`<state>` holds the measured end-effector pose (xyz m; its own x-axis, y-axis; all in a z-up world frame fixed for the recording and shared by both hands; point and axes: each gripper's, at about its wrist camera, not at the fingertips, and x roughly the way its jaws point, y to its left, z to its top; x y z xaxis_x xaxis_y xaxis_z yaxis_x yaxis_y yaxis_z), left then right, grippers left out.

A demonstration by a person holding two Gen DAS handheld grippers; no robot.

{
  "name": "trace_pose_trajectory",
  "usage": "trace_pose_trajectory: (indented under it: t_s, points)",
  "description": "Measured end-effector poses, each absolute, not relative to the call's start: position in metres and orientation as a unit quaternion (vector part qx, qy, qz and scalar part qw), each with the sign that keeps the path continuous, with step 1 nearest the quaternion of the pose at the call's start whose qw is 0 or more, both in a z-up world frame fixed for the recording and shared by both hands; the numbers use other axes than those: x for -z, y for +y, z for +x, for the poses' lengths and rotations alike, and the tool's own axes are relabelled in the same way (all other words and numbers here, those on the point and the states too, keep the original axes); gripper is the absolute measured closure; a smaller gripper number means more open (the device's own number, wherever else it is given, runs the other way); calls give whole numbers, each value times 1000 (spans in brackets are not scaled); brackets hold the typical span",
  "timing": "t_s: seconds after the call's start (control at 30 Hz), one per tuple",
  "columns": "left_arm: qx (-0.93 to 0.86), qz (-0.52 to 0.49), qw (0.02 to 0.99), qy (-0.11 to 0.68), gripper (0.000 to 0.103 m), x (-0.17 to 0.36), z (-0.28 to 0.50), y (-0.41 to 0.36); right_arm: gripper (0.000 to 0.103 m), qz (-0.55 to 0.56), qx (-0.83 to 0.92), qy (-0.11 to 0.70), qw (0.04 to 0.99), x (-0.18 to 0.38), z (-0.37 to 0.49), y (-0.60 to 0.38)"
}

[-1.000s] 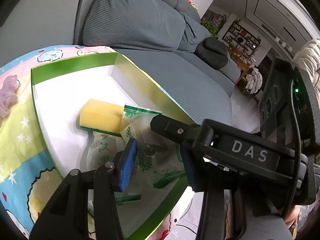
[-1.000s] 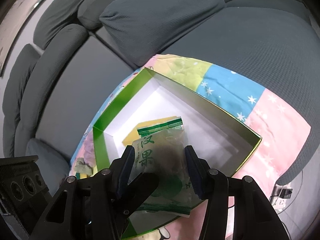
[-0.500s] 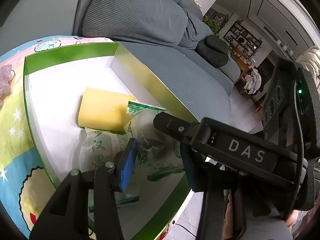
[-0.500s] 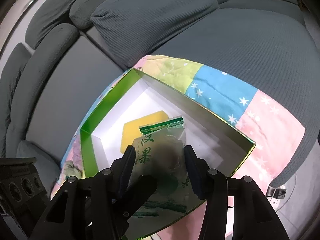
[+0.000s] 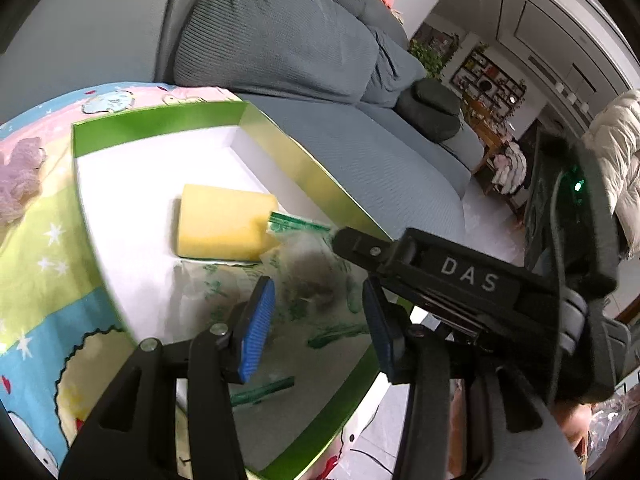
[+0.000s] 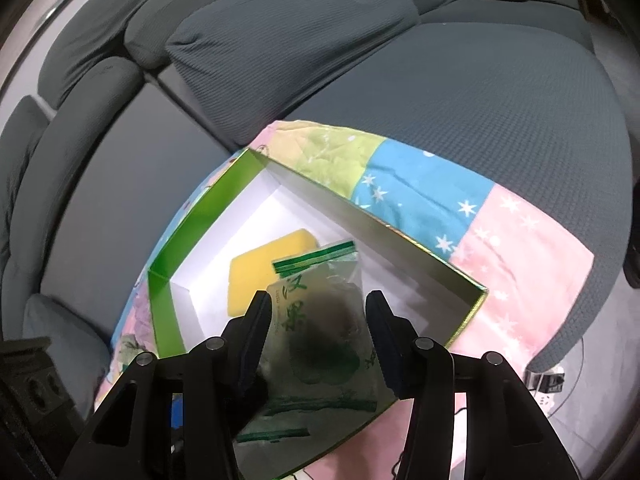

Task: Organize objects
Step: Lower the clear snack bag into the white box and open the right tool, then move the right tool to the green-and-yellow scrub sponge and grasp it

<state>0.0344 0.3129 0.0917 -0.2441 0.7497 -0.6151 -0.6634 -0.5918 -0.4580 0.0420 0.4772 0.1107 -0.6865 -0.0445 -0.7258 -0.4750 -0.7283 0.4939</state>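
A green box with a white inside (image 5: 160,124) (image 6: 192,236) sits on a patchwork blanket. A yellow sponge (image 5: 222,222) (image 6: 260,268) lies in it. A clear plastic bag with green print (image 5: 312,280) (image 6: 324,332) lies partly on the sponge, with something dark inside. My left gripper (image 5: 318,320) is open, its blue pads either side of the bag, just above it. My right gripper (image 6: 318,340) is open too, above the same bag. Its body (image 5: 472,284) crosses the left wrist view.
The blanket (image 6: 440,208) (image 5: 36,256) covers a grey sofa (image 6: 460,92) with large cushions (image 5: 280,40). A purple fluffy thing (image 5: 20,176) lies on the blanket left of the box. A room with shelves (image 5: 488,80) lies beyond.
Both grippers have pulled back and risen a little from the box. The bag stays in the box on the sponge. Both stay open.
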Motion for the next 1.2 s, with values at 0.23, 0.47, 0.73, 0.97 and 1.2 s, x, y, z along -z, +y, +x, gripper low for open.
trace_pose_trajectory:
  t_s: [0.23, 0.47, 0.73, 0.97, 1.2]
  points:
    - [-801, -401, 439, -64, 44, -110, 40, 279, 51, -357, -855, 353, 128, -122, 48, 475]
    - [-829, -380, 403, -74, 25, -126, 45, 227, 41, -328, -873, 349, 89, -143, 48, 454]
    - [-861, -377, 328, -99, 13, -127, 42, 150, 26, -316, -888, 332, 37, -161, 44, 419]
    - [-879, -378, 264, -120, 1, -120, 36, 85, 17, -323, -897, 301, -2, -174, 36, 384]
    - [-893, -377, 156, -188, 1, -96, 17, 3, 17, -325, -905, 270, -48, -182, 28, 346]
